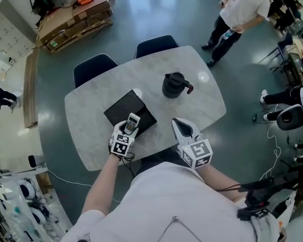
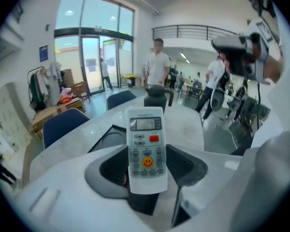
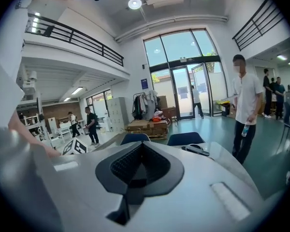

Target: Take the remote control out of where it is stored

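**At the near edge: remote clamped in the left tongs, right tongs closed on nothing**

At the near edge of the pale, marble-patterned table with rounded corners [image 1: 204, 112], the left gripper [image 1: 128, 131] has its jaws clamped on the lower half of the white rectangular remote control [image 1: 132, 122]. In the left gripper view the remote control [image 2: 146, 146] stands upright between the dark ribbed pads [image 2: 183, 164]. Its grey screen, red button and yellow smiley button face the camera. In the head view its upper end lies over the near corner of the flat black square box [image 1: 125, 109].

Beside it along the same near edge, apart from the box, the right gripper [image 1: 179, 125] points toward the table's middle. Its jaws are pressed together with nothing between them, as the right gripper view [image 3: 139, 164] shows. Whether its tips touch the tabletop I cannot tell.

Past the box, toward the middle of the far edge, stands a black lidded jug with a dark red handle [image 1: 174, 84], well apart from both grippers. The left corner, the right corner and the strip between the right gripper and the jug are bare tabletop.

At the far edge two dark blue chairs [image 1: 94, 67] sit tucked in. Beyond them lies open grey-green floor, with a person in a white shirt [image 1: 241, 8] standing off the far right corner.
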